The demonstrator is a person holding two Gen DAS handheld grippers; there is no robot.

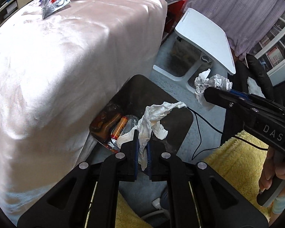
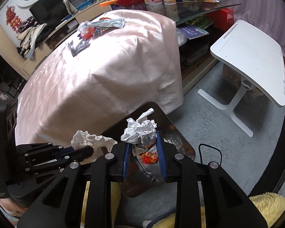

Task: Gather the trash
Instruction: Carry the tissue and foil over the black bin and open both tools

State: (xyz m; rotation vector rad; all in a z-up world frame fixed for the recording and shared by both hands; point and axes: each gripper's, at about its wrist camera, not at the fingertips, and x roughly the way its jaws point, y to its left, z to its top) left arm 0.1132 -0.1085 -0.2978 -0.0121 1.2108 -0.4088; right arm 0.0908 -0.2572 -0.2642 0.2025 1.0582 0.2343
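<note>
Both grippers hold crumpled paper trash over a dark bin beside a pink-covered bed

The left gripper (image 1: pixel 142 142) has its jaws nearly closed, pinching a soft, limp white tissue (image 1: pixel 153 119) that trails out in wrinkled folds; the right gripper (image 2: pixel 143 148) has its jaws a little way apart, pressed on a stiff crumpled paper ball (image 2: pixel 140 131) printed with black digits too creased to read. Both hang above the bin (image 1: pixel 180 119), dark and rounded-square, holding an orange wrapper (image 1: pixel 119 126) and silvery foil. "DAS" shows on the right gripper's black body. Shiny foil wrappers (image 2: pixel 98 26) lie at the far end of the satiny bed cover (image 2: pixel 104 76). A white plastic side table (image 2: pixel 252 60) stands on pale shaggy carpet (image 2: pixel 209 114), with yellow fleece (image 1: pixel 237 163) nearest the cameras
</note>
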